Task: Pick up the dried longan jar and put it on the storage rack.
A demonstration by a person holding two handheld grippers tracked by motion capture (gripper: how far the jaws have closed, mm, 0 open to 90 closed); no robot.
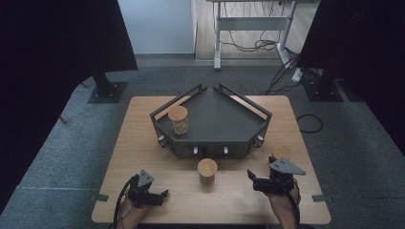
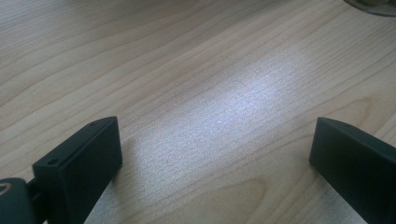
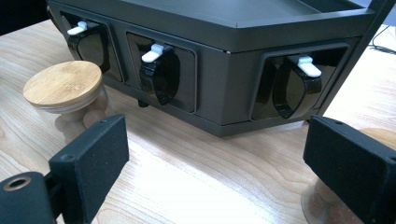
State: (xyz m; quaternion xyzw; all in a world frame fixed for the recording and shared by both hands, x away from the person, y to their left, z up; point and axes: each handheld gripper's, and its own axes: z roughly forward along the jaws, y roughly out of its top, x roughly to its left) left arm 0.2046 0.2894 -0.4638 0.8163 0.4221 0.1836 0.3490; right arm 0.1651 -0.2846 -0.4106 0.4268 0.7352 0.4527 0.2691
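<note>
The small glass jar with a round bamboo lid (image 1: 207, 171) stands upright, long axis vertical, just in front of the dark metal corner shelf (image 1: 210, 125). It sits between the left gripper (image 1: 160, 196) and right gripper (image 1: 253, 180), apart from both, whose jaws are spread wide and hold nothing.

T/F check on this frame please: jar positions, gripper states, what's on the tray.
1. One jar stands on the dark tray. True.
2. The left gripper is shut on a jar. False: its jaws stand open over bare table, holding nothing.
3. A jar with a wooden lid stands on the table in front of the tray, between the two grippers. True.
4. The right gripper holds the jar beside it. False: its jaws are open and that jar stands free on the table.
5. The tray's front faces carry white levers. True.
</note>
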